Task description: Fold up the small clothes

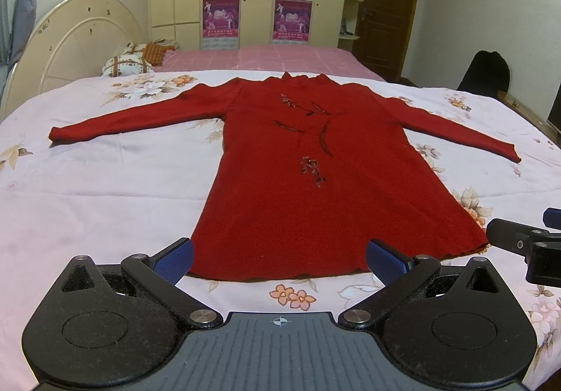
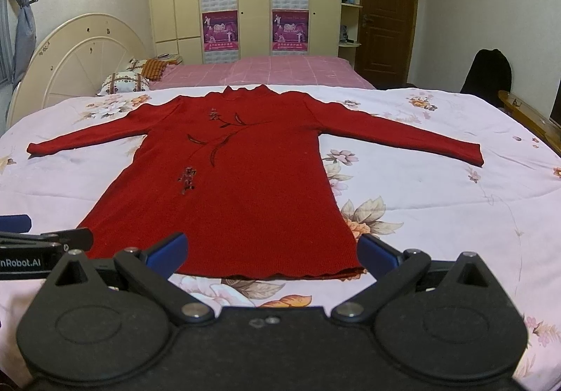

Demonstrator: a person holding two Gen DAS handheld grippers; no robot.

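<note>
A red long-sleeved knit sweater (image 1: 301,187) with dark embroidery lies flat, face up, on the floral bedspread (image 1: 105,187), sleeves spread to both sides, hem nearest me. My left gripper (image 1: 278,261) is open, its blue pads just above the left part of the hem, holding nothing. The sweater also shows in the right wrist view (image 2: 238,194). My right gripper (image 2: 271,256) is open over the right part of the hem, holding nothing. Each gripper shows at the edge of the other's view.
The bedspread (image 2: 438,201) covers the near bed. A cream headboard (image 1: 73,44) and pillows (image 1: 128,65) are at far left. A pink bed (image 1: 266,58), wardrobe with posters and a brown door stand behind. A dark chair (image 2: 487,72) is at far right.
</note>
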